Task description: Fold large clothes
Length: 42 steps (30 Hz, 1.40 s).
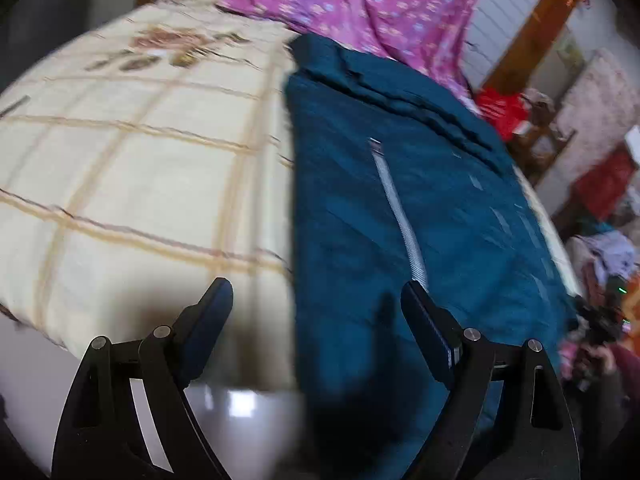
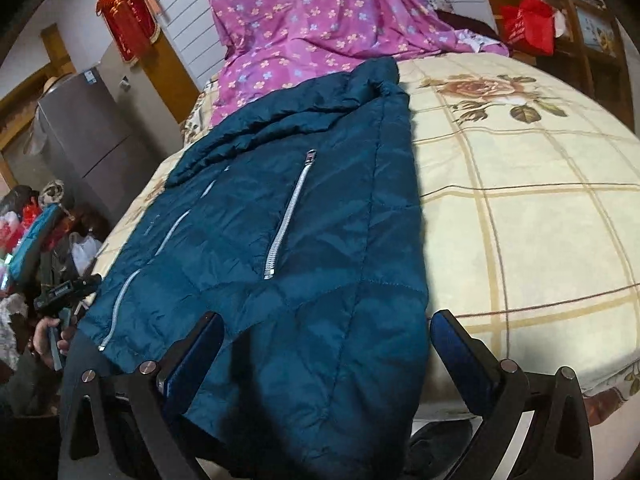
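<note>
Teal quilted jacket (image 2: 304, 216), silver zips, folded lengthwise

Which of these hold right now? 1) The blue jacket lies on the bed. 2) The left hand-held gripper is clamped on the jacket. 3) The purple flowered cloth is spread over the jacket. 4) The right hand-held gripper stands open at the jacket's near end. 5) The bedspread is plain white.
1) True: the blue jacket lies on the bed.
2) False: the left hand-held gripper is open, pressing on nothing.
3) False: the purple flowered cloth lies beyond the jacket's far end.
4) True: the right hand-held gripper is open, with the jacket between its fingers.
5) False: the bedspread is cream, checked, with a rose print.
</note>
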Tool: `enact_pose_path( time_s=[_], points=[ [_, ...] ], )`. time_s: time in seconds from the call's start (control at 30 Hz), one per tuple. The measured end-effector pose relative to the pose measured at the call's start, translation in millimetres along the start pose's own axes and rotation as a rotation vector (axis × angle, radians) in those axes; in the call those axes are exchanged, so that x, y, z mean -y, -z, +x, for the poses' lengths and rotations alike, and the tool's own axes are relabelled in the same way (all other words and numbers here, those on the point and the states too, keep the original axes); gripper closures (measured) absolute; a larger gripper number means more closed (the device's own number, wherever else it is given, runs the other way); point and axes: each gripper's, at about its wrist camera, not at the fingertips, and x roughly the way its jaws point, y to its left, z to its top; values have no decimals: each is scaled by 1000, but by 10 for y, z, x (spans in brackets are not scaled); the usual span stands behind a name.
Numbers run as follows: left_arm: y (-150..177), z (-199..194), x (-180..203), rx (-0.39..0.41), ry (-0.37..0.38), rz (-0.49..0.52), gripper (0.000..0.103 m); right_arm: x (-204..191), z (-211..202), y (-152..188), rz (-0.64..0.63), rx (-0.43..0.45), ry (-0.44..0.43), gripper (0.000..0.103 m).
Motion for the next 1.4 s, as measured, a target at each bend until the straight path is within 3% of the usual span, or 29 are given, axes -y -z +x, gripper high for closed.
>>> enact_pose_path(
  time_s=[0.07,0.27,0.37,0.5,0.63,0.87,0.93,1.07,1.13,1.2,1.4],
  points=[
    [72,-25,80,-19,38,14,17,-2,7,-11,15,-10,-41,0],
    [211,-33,291,-69,113,70,17,-54,28,2,-4,-9,-23,0],
    [234,-11,393,-85,114,104,17,-54,25,4,5,-6,-28,0],
    [157,40,375,-93,183,80,17,-70,30,9,-3,-4,-18,0],
    [2,165,321,-65,199,42,17,-82,30,16,-10,-2,-10,0],
    [-20,168,371,-102,244,81,17,-73,17,33,-10,-3,-14,0],
    [60,93,408,-106,236,117,17,-54,-3,38,3,-6,-32,0],
    [139,18,455,-54,129,170,18,-1,-40,43,32,-9,-61,4],
    [137,57,449,-42,120,153,28,29,-43,28,46,-8,-65,17],
    [117,141,439,-47,111,126,46,38,-14,4,54,-8,-71,24],
    [70,197,450,-43,115,112,51,80,30,-19,114,-28,-186,28]
  ],
)
